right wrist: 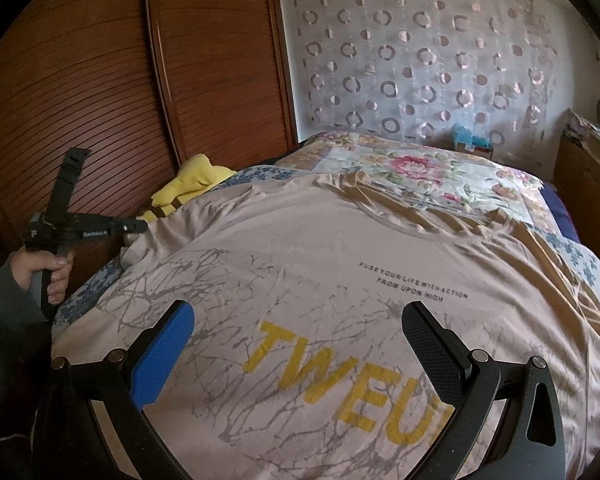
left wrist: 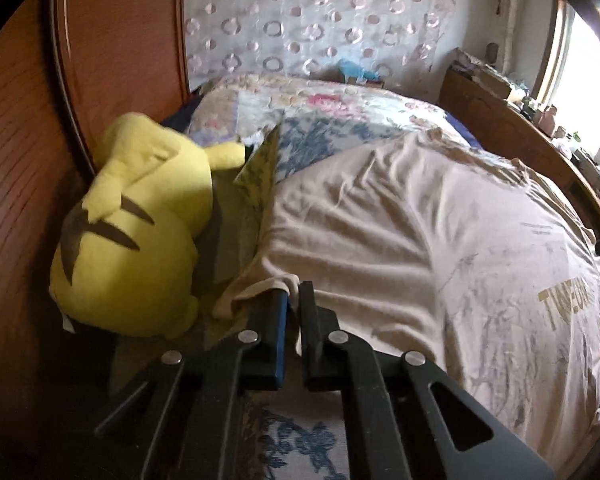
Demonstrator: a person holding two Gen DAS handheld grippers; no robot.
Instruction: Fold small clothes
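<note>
Beige T-shirt point(right wrist: 340, 248) lay spread flat on floral bedspread point(right wrist: 440, 168), sleeve edge pinched by left gripper point(left wrist: 293, 286) near yellow plush toy point(left wrist: 132, 232), right gripper point(right wrist: 298, 316) spread wide above print.

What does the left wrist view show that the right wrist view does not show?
Only the left wrist view shows the left gripper with its jaws shut on the T-shirt's sleeve edge, and the whole yellow plush toy. Only the right wrist view shows the right gripper with its jaws wide open above the print, the small black text, and the person's hand holding the other tool. Both show the beige T-shirt, the floral bedcover and the wooden wardrobe.
</note>
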